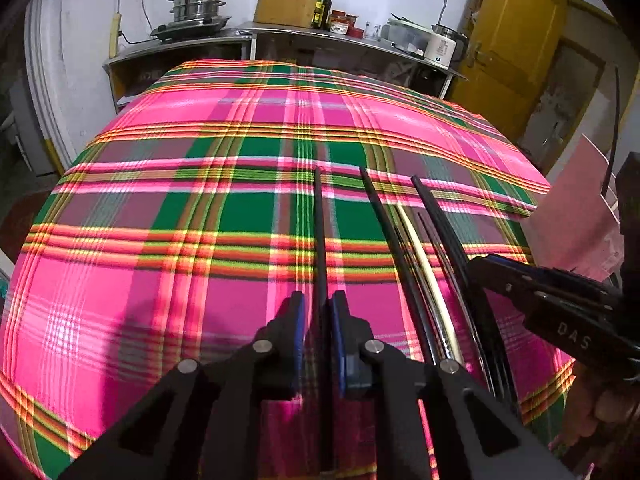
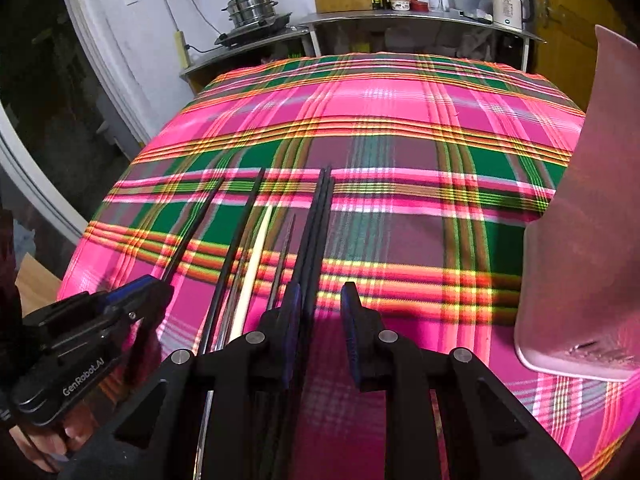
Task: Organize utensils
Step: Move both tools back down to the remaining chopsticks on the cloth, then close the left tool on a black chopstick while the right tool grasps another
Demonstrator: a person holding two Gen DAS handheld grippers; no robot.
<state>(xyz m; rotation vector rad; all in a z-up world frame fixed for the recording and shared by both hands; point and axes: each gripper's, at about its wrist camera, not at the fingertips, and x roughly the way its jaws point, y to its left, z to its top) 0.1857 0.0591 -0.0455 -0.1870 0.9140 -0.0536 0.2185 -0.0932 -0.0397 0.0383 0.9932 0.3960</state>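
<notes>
In the left wrist view my left gripper [image 1: 318, 308] is shut on one black chopstick [image 1: 320, 232] that points away over the plaid cloth [image 1: 200, 200]. To its right lie a black chopstick [image 1: 384, 220], a cream chopstick [image 1: 416, 248] and a thin metal one. In the right wrist view my right gripper [image 2: 320, 308] stands open. A pair of black chopsticks [image 2: 318, 232] runs between its fingers close to the left pad, and cloth shows before the right pad. The left gripper [image 2: 152, 292] sits low on the left, with the cream chopstick [image 2: 256, 256] between the two grippers.
A pink plastic holder [image 2: 580, 240] stands on the cloth's right side, close to my right gripper. Behind the table runs a steel counter [image 1: 280, 34] with a steamer pot [image 1: 198, 4], a wooden board, bottles and a white kettle [image 2: 508, 6]. A yellow door [image 1: 516, 40] is at the back right.
</notes>
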